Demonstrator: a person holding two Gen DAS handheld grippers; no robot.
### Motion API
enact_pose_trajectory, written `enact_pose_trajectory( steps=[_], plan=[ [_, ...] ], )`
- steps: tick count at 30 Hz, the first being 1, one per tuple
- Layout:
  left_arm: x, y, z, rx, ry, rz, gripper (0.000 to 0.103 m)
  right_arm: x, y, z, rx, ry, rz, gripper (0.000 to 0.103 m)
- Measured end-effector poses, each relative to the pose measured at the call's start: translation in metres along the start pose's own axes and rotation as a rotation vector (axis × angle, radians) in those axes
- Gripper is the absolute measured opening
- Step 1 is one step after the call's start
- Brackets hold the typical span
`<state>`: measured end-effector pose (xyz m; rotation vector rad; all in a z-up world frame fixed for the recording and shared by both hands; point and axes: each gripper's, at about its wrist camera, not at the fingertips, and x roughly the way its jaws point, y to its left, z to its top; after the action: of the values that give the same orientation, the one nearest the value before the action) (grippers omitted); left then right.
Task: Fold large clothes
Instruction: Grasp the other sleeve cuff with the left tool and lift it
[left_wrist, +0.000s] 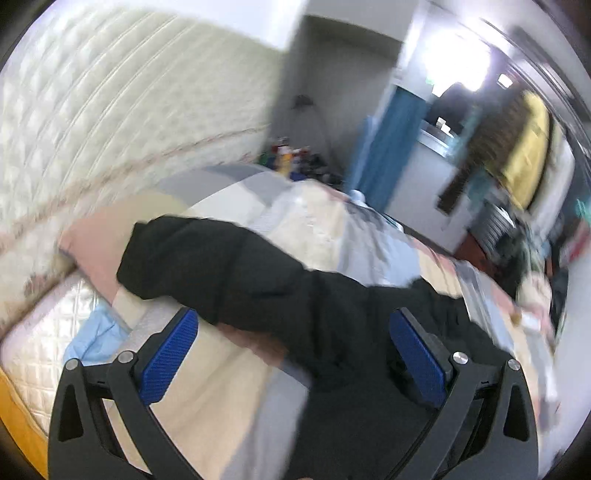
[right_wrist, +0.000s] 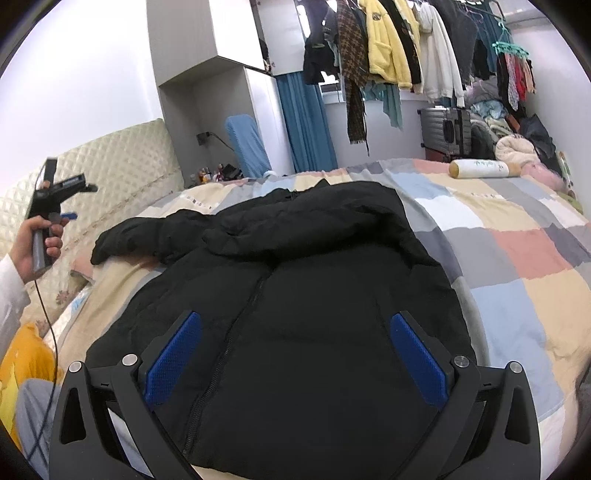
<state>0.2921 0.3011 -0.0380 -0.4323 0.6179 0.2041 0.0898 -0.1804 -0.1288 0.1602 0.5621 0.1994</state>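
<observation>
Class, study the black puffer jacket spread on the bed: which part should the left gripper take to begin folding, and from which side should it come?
Grip the outstretched sleeve near its cuff, coming from the headboard side. It lies flat and clear of the black puffer jacket body, so probably open fingers can pinch its edge and carry it across the zipper.

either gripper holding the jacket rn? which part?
Nothing held. Left gripper and right gripper are both open above the jacket, touching no part.

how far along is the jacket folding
Barely started. Done: the black jacket lies zipped on the patchwork quilt. In hand: nothing; the left gripper and right gripper are open. Left: its sleeve sticks out, no folds made.
</observation>
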Motion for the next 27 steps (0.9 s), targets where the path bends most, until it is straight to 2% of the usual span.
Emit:
enact_pose_trajectory(
  steps=[4,5,8,11,14,18,21,25,26,27],
  plan=[
    [0.046,0.052,0.003,-0.080,0.043,0.034,0.103,0.006,-0.001,-0.001,0.011,0.027,-0.024,0.103],
    [0.057,0.068,0.001,-0.128,0.053,0.032,0.103,0.009,-0.002,-0.001,0.012,0.035,-0.031,0.103],
    [0.088,0.114,-0.013,-0.310,0.065,-0.029,0.103,0.018,-0.002,-0.001,0.022,0.059,-0.047,0.103],
    [0.112,0.143,-0.022,-0.412,0.067,-0.081,0.102,0.030,-0.001,0.000,0.036,0.082,-0.057,0.103],
    [0.133,0.166,-0.029,-0.518,0.028,-0.152,0.102,0.041,0.000,0.003,0.046,0.094,-0.074,0.103],
    [0.158,0.173,-0.026,-0.533,-0.004,-0.182,0.099,0.059,-0.003,0.004,0.085,0.130,-0.072,0.103],
    [0.176,0.173,-0.021,-0.517,-0.004,-0.144,0.098,0.072,-0.005,0.005,0.108,0.156,-0.084,0.103],
    [0.181,0.175,-0.019,-0.520,-0.074,-0.125,0.096,0.082,-0.004,0.008,0.119,0.165,-0.106,0.103],
    [0.181,0.175,-0.017,-0.523,-0.091,-0.113,0.090,0.084,-0.003,0.008,0.111,0.166,-0.115,0.103],
    [0.183,0.178,-0.014,-0.528,-0.101,-0.105,0.079,0.085,-0.002,0.009,0.106,0.167,-0.119,0.103]
  ],
)
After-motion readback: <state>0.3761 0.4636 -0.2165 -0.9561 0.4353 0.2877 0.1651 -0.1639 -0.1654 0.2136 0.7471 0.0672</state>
